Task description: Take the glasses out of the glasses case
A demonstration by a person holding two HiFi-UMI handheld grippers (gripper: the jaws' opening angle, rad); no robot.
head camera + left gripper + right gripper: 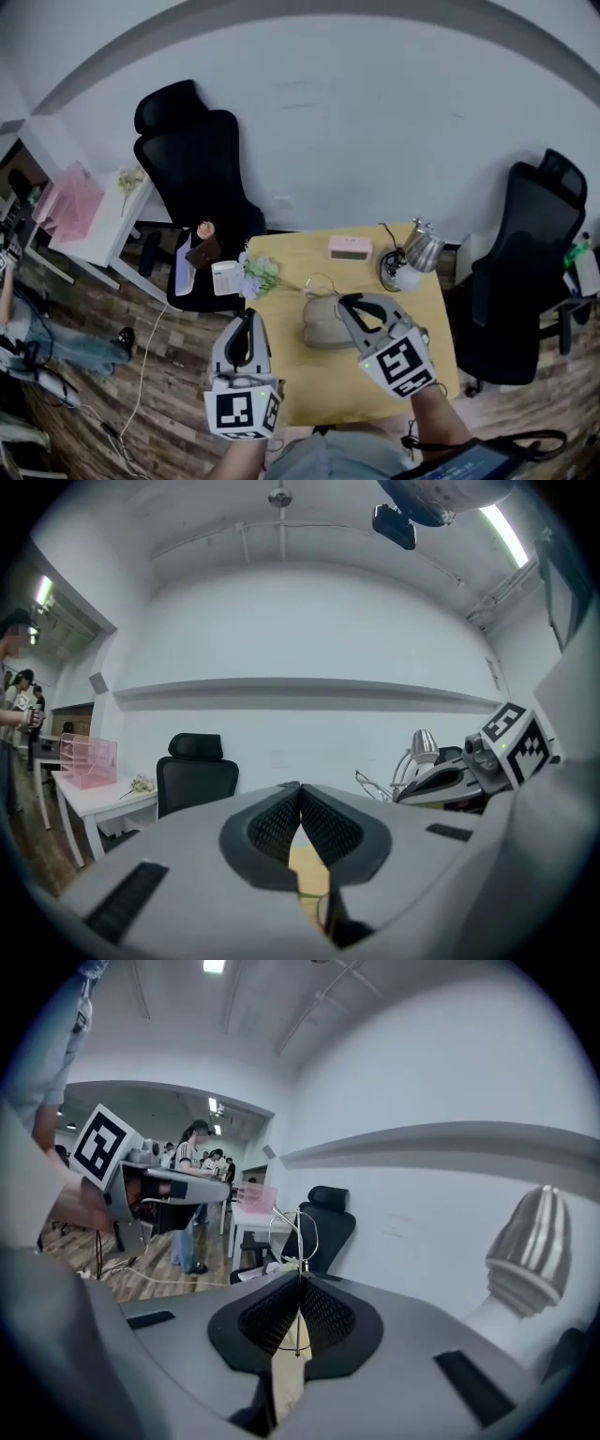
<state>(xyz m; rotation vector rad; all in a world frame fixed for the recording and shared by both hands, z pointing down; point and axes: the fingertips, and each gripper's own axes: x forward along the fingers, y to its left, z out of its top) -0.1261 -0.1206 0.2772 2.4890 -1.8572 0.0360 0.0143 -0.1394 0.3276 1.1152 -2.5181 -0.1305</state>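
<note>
A beige glasses case (322, 328) lies in the middle of the yellow table (309, 394). My right gripper (346, 302) hovers over the case, shut on thin wire-framed glasses (320, 281) lifted clear of it. In the right gripper view the wire frame (298, 1227) sticks up out of the closed pads (323, 1312). From the left gripper view the glasses (375, 785) show at that gripper's tip. My left gripper (248, 315) is raised over the table's left edge, beside the case, shut with nothing between its pads (323, 822).
At the back of the table stand a silver desk lamp (418, 248), a pink box (350, 247) and a small bunch of flowers (259, 274). Black office chairs stand behind (202, 159) and to the right (530, 262). A white side table (98, 225) and people are at the left.
</note>
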